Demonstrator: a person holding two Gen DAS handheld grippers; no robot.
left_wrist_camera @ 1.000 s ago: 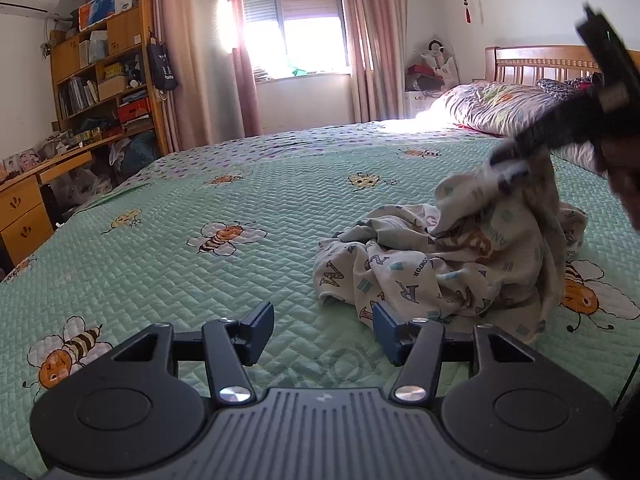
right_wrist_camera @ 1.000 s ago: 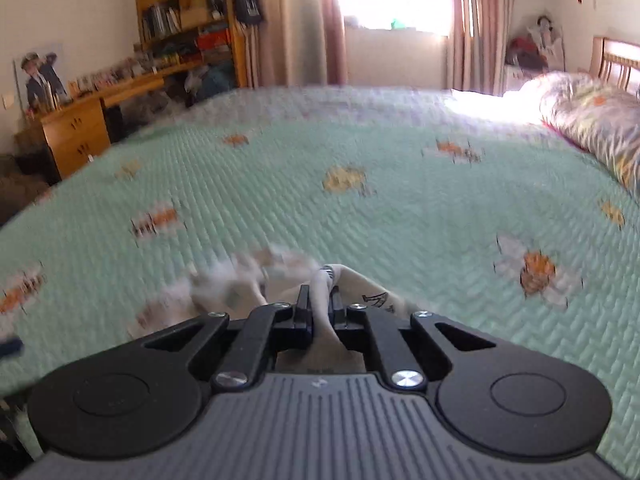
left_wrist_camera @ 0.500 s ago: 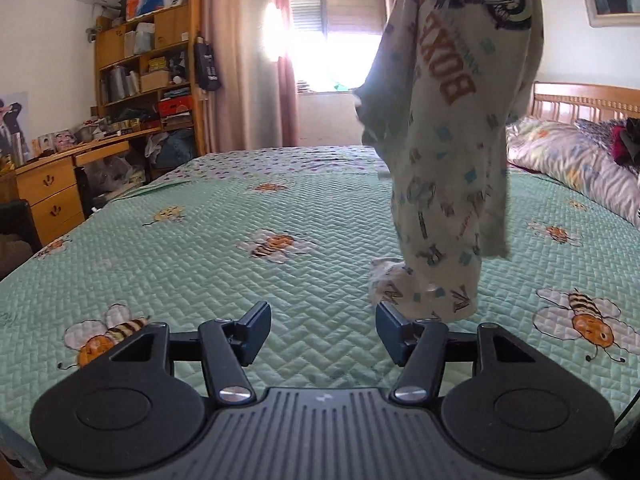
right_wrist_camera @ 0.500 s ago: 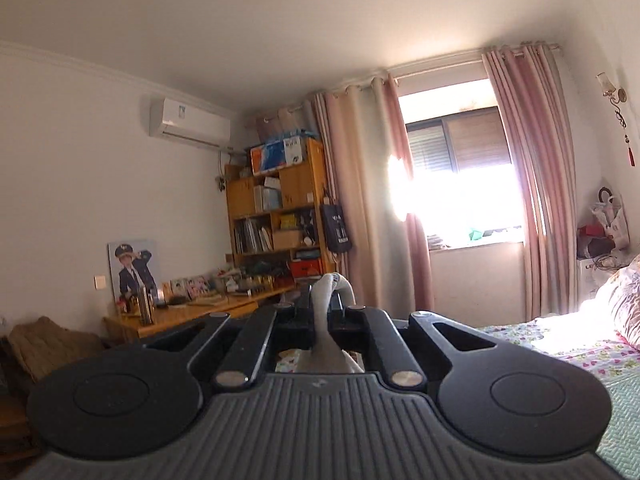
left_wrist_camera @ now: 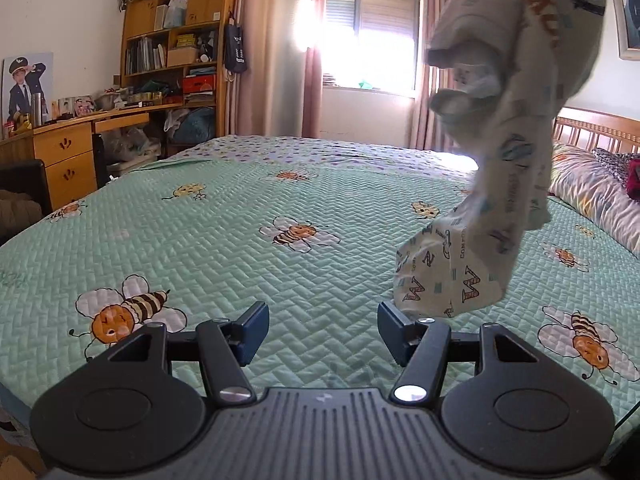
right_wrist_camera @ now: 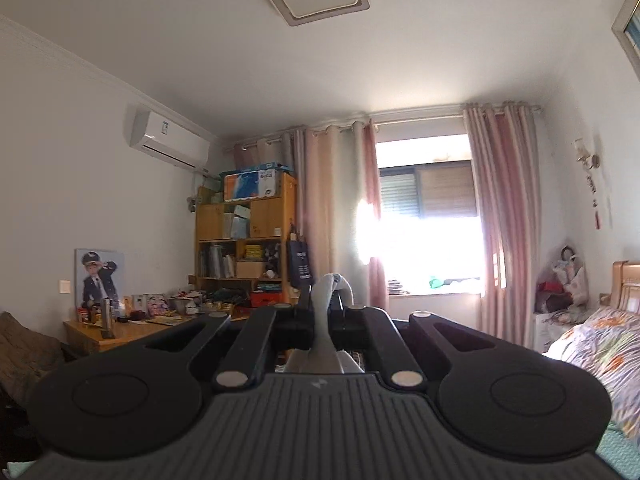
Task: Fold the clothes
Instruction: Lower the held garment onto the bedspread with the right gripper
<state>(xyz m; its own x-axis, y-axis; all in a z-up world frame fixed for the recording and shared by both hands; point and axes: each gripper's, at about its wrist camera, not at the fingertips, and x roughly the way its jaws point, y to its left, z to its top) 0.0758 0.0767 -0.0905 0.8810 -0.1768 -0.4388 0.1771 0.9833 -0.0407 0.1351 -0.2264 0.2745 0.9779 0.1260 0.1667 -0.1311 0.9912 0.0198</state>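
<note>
The big bed with the soft green quilt dotted with cartoon bees [left_wrist_camera: 248, 216] fills most of my left view, from the middle down to the bottom edge. Tall pink curtains [right_wrist_camera: 336, 216] hang on both sides of the bright window [right_wrist_camera: 430, 248] in the middle of my right view. A wooden bookshelf stuffed with books and boxes [left_wrist_camera: 176, 40] stands in the upper left of my left view, with a long wooden desk with drawers [left_wrist_camera: 68, 148] below it at the left edge.

The cream-coloured piece of clothing with printed letters and pictures [left_wrist_camera: 504, 152] hangs down the right side of my left view. It goes from the top edge all the way down, and its bottom end rests bunched on the quilt, just past my left fingers.

My left gripper [left_wrist_camera: 323, 330] is low in the middle of the frame, over the quilt. Its two dark blue fingers [left_wrist_camera: 252, 328] stand wide apart with nothing between them, only green quilt. The right one sits very near the bottom of the clothing.

My right gripper [right_wrist_camera: 323, 312] points up toward the window. Its black fingers [right_wrist_camera: 298, 320] are squeezed tight on a thin grey-white fold of the clothing [right_wrist_camera: 326, 320], which sticks up between them.

A small white cooling box [right_wrist_camera: 170, 144] sits on the wall in the upper left of my right view.
</note>
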